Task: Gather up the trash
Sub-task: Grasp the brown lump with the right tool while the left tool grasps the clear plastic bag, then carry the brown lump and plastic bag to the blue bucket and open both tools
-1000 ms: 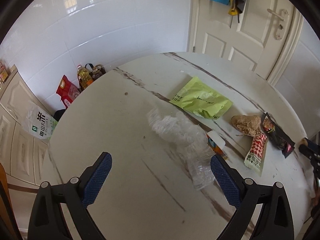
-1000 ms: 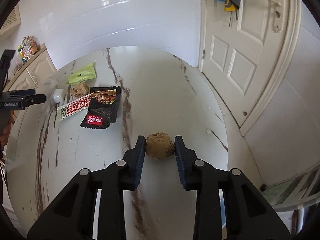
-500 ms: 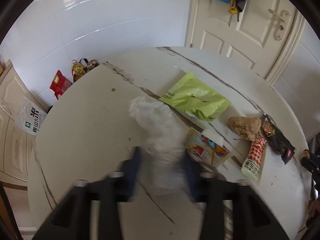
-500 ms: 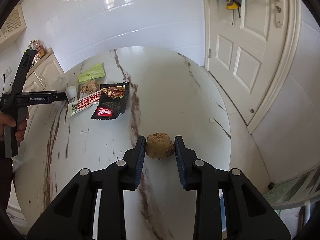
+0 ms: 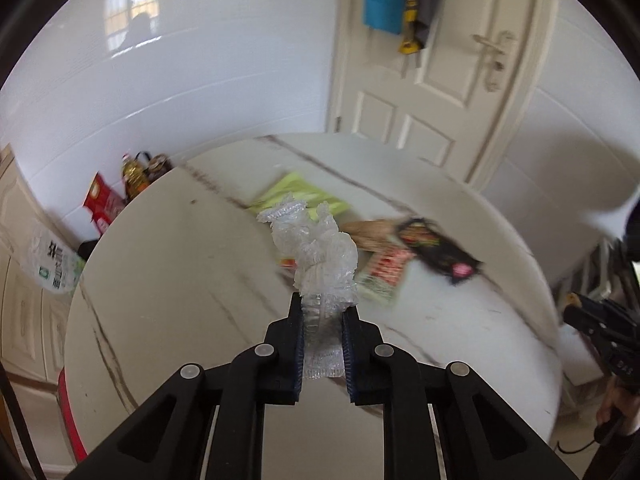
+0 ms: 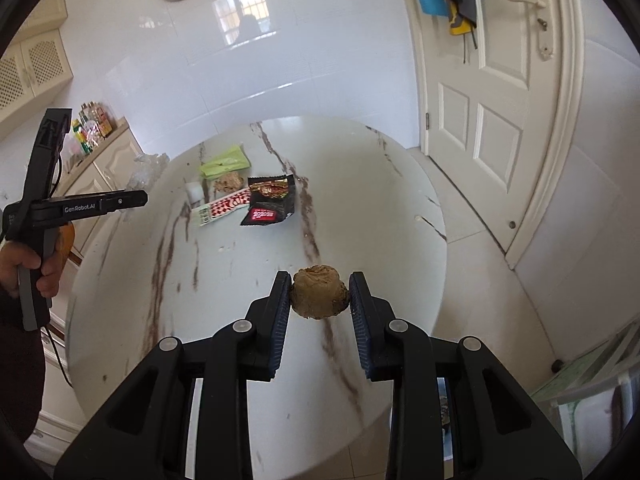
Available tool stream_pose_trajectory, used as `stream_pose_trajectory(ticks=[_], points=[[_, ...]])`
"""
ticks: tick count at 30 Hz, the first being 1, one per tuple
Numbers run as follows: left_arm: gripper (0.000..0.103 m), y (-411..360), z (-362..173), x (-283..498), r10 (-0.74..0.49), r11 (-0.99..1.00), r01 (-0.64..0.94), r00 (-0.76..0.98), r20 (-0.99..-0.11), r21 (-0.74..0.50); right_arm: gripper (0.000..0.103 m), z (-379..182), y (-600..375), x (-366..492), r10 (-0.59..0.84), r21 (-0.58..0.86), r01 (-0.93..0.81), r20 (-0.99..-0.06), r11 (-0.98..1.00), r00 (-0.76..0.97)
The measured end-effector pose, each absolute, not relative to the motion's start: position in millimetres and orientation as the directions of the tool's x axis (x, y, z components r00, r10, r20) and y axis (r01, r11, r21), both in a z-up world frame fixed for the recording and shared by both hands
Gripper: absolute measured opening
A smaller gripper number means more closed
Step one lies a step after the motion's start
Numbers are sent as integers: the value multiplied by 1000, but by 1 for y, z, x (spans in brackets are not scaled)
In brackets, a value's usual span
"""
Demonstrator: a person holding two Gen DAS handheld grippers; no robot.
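My left gripper (image 5: 323, 304) holds a crumpled clear plastic wrap (image 5: 316, 248) above the round marble table (image 5: 168, 280); its jaws are closing tight and the pads press on the wrap. My right gripper (image 6: 319, 278) is shut on a brown crumpled paper ball (image 6: 319, 296), held just over the table's near part. Still lying on the table are a green pouch (image 6: 224, 164), a brown paper wad (image 6: 228, 181), a red-and-white wrapper (image 6: 224, 210) and a black snack wrapper (image 6: 270, 200). In the right wrist view the left gripper (image 6: 136, 199) hangs at the left with the wrap (image 6: 146, 168).
A white door (image 6: 480, 120) stands behind the table on the right. Cream cupboards (image 6: 100, 168) line the left wall. An oil bottle (image 5: 136, 172), a red bag (image 5: 102, 200) and a rice sack (image 5: 52, 260) sit on the floor beyond the table. A hand (image 6: 36, 264) grips the left tool.
My left gripper went from wide open around the plastic wrap to shut on it and lifted it off the table. The right gripper rose a little with the paper ball.
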State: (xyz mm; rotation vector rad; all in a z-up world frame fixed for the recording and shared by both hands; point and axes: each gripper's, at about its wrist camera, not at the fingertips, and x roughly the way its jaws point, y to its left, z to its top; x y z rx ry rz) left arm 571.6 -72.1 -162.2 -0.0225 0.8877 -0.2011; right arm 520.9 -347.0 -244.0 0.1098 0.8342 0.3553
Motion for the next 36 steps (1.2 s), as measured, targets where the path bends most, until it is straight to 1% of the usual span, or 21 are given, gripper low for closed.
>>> stream_pose_trajectory(ticks=[3,11,16,19,25,27,28,29,30,33,36], points=[[13,-107,-152,547,-223,965,247,611,-759,-84,28,-234,-358,498,354,243,-259,-684,935,637],[13,-211,-137,499,-347,896,434,560,-753,-90,28,-216,-407,431,321,263,-194,-642,945,696],[13,-283,-141,482,-416,830,548,489,-766,-101,28,-219,-450,400,277,282,-118,-634,952,722],[13,-319,-148,483,-437,798,594,449,-779,-105,28,-228,-477,389,256,306,-67,-635,950,729],[13,-386,-174,495,-416,761,645,393,-820,-77,28,-254,-524,387,242,380,21,-630,925,738],[13,-403,-184,504,-393,757,652,386,-834,-55,30,-264,-535,391,247,401,36,-629,915,737],[13,-411,-189,508,-386,755,653,378,-842,-53,34,-268,-540,393,247,413,47,-627,910,739],[13,-417,-194,514,-379,755,654,371,-848,-52,40,-275,-547,395,242,420,66,-636,905,733],[13,-422,-201,520,-369,756,652,366,-854,-48,42,-279,-552,397,237,421,77,-642,904,729],[13,-438,-218,536,-337,765,643,349,-874,-39,44,-293,-565,396,231,430,103,-654,897,720],[14,-459,-236,548,-305,771,637,341,-889,-20,49,-303,-574,394,221,431,126,-667,894,712]])
